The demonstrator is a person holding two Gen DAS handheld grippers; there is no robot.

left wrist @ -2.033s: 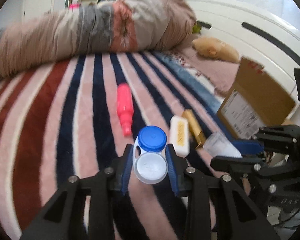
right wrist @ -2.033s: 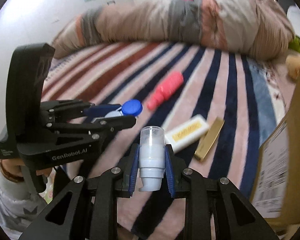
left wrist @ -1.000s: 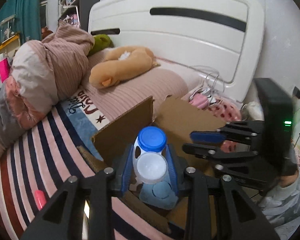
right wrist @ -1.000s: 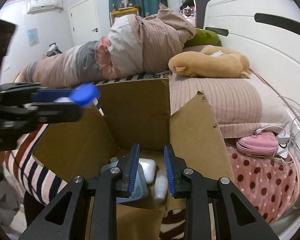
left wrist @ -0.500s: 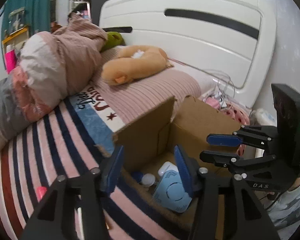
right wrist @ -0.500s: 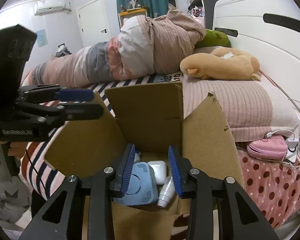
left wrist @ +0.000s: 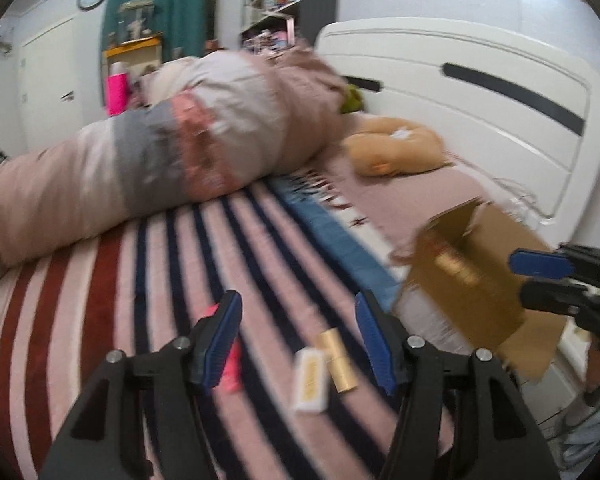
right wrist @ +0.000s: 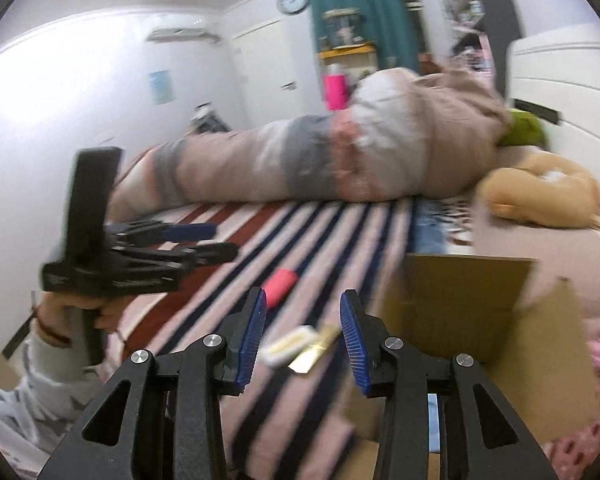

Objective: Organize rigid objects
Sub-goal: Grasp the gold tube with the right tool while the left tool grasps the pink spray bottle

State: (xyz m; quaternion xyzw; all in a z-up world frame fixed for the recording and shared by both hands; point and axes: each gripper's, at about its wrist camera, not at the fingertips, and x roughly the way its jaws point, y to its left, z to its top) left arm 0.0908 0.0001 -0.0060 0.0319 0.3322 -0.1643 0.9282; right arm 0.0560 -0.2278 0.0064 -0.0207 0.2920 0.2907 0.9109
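Left tongs [left wrist: 298, 340]: spread wide, empty.
Right tongs [right wrist: 303, 336]: parted, empty.
Left to gather: pink bottle [right wrist: 281, 287], white case [left wrist: 310, 380] and gold tube [left wrist: 336, 361], touching, on the striped bed [left wrist: 100, 300].
Cardboard box [right wrist: 460, 304]: just beside them.
Risk: closing on both touching pieces may squirt one free.

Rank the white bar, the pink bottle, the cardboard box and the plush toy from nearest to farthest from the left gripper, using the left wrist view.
From the left gripper:
1. White bar, on the striped blanket between the fingers, right of centre.
2. Pink bottle, partly hidden behind the left finger; too close to call against the bar.
3. Cardboard box, to the right.
4. Plush toy, far back by the headboard.
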